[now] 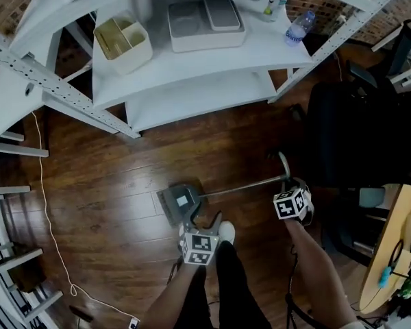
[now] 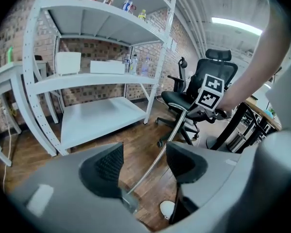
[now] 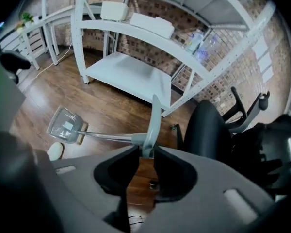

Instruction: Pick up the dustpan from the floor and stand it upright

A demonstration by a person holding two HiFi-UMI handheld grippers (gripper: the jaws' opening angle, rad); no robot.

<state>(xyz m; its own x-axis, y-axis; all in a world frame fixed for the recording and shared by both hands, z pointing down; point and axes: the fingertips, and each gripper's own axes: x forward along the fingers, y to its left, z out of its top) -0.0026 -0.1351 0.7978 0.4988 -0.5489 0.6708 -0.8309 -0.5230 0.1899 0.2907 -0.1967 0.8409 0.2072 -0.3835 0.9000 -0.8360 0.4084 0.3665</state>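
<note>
Presently pinching dustpan handle in right gripper jaws, straddling its rod with spread left gripper jaws; judged picked up, near level, not yet upright.

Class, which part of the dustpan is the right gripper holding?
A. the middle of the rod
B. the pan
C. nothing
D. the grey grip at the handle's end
D: the right gripper pinches the grey grip; the rod runs from it to the pan.
</note>
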